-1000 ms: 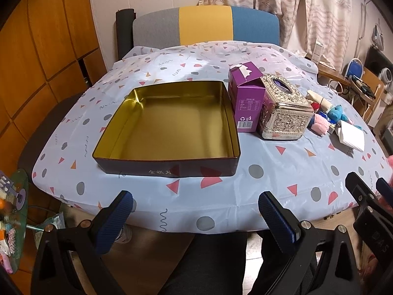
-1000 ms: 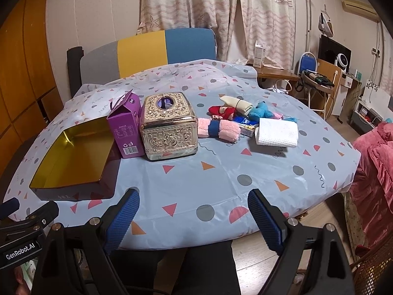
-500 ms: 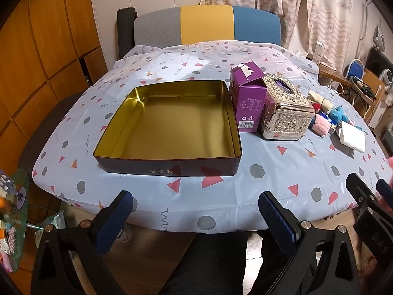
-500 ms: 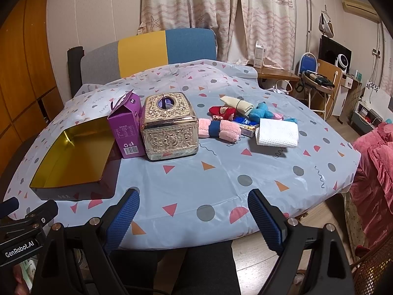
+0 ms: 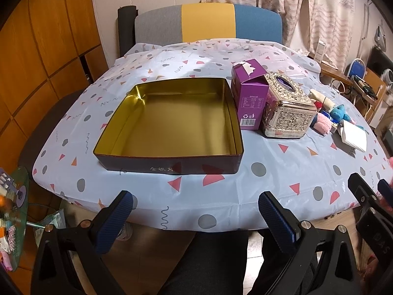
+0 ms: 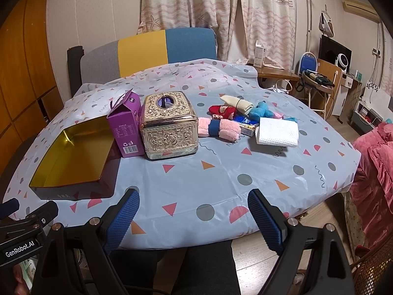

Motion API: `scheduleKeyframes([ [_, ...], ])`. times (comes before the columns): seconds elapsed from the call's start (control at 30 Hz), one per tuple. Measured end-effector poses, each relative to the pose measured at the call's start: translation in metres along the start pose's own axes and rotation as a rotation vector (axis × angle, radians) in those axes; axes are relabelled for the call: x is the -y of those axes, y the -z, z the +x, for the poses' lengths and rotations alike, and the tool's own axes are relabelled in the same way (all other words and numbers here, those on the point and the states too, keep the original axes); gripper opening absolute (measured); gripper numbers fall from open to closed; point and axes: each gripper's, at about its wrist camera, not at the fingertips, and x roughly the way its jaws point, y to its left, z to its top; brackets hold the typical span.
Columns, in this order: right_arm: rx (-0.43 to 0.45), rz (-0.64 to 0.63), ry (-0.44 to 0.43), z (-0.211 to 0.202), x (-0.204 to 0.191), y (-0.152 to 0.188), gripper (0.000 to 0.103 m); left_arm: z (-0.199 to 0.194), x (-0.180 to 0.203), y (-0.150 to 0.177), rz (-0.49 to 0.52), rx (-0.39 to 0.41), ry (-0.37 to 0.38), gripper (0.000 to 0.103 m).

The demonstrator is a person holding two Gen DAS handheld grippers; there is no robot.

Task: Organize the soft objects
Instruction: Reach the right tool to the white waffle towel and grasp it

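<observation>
Both grippers hang at the near edge of the counter (image 6: 221, 172), off its patterned cloth: the left gripper (image 5: 196, 217) and the right gripper (image 6: 194, 215) each have blue-padded jaws spread wide, holding nothing. The soft things lie clustered at the far right: a pink rolled towel with a blue band (image 6: 219, 128), a folded white cloth (image 6: 277, 131), a blue plush toy (image 6: 260, 109) and a red plush toy (image 6: 222, 110). An open gold-lined rectangular tin (image 5: 169, 125) sits left, beside a purple carton (image 5: 249, 100) and an ornate metal tissue box (image 6: 169, 125).
</observation>
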Motion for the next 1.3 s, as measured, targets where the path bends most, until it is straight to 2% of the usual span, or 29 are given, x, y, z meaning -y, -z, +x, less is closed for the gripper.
scheduleKeyframes([
  [0.17, 0.006, 0.000, -0.003, 0.000, 0.001, 0.000, 0.092, 0.002, 0.001, 0.000, 0.004, -0.009, 0.005, 0.103],
  [0.3, 0.006, 0.014, -0.004, 0.001, 0.006, -0.001, 0.092, 0.008, 0.004, -0.002, 0.011, -0.036, 0.041, 0.103],
  [0.37, 0.003, 0.023, 0.003, 0.003, 0.009, -0.001, 0.092, 0.012, 0.005, -0.002, 0.009, -0.049, 0.094, 0.103],
  [0.47, -0.004, 0.035, 0.015, 0.006, 0.015, -0.001, 0.092, 0.019, 0.004, -0.002, -0.030, -0.076, 0.237, 0.103],
  [0.6, -0.024, 0.045, 0.019, 0.015, 0.026, 0.001, 0.092, 0.024, 0.004, -0.001, -0.103, -0.069, 0.392, 0.103],
  [0.73, -0.045, 0.064, 0.041, 0.033, 0.049, 0.006, 0.092, 0.034, 0.013, -0.005, -0.146, -0.119, 0.470, 0.103],
  [0.83, -0.031, 0.161, -0.006, 0.044, 0.079, 0.009, 0.092, 0.038, 0.025, -0.005, -0.113, -0.108, 0.455, 0.103],
  [0.9, -0.033, 0.268, -0.047, 0.057, 0.107, 0.009, 0.092, 0.045, 0.033, -0.005, -0.080, -0.132, 0.464, 0.103],
  [1.03, -0.086, 0.399, -0.008, 0.086, 0.155, 0.004, 0.092, 0.063, 0.050, -0.004, -0.035, -0.208, 0.477, 0.103],
  [1.17, -0.090, 0.370, 0.116, 0.107, 0.185, -0.014, 0.092, 0.070, 0.065, 0.000, 0.026, -0.240, 0.462, 0.103],
  [1.3, -0.068, 0.299, 0.162, 0.128, 0.199, -0.045, 0.092, 0.076, 0.075, -0.002, 0.056, -0.247, 0.441, 0.103],
])
